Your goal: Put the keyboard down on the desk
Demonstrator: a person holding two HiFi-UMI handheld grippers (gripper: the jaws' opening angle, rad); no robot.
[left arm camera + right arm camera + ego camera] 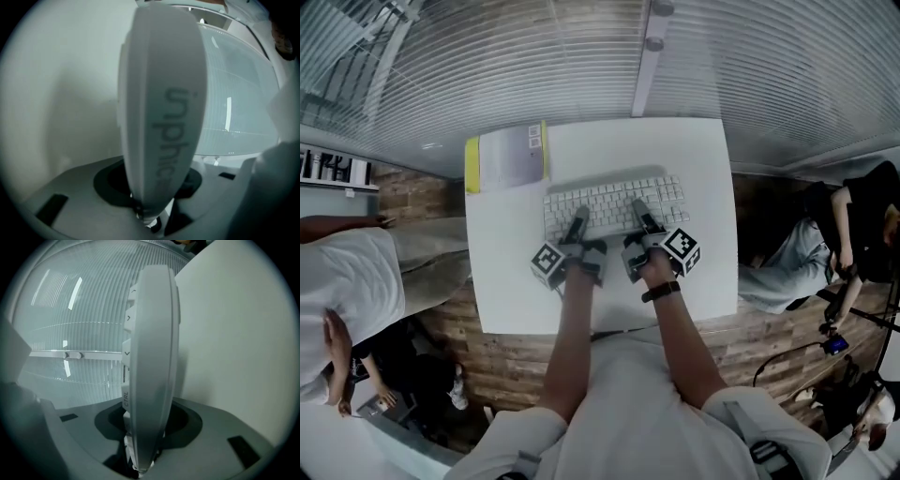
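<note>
White desk point(703, 178) lay close under the keyboard point(609, 199), long axis left-right; left gripper point(578, 223) and right gripper point(640, 214) each clamped its near edge.

A white keyboard point(614, 204) is lying on a white desk point(703, 272). At the desk's upper left, a grey folder point(508, 157) is showing yellow edges. Black-and-white square markers are covering the cubes of the left gripper point(578, 218) and right gripper point(639, 212). Brown wood grain is running across the floor point(511, 364).
</note>
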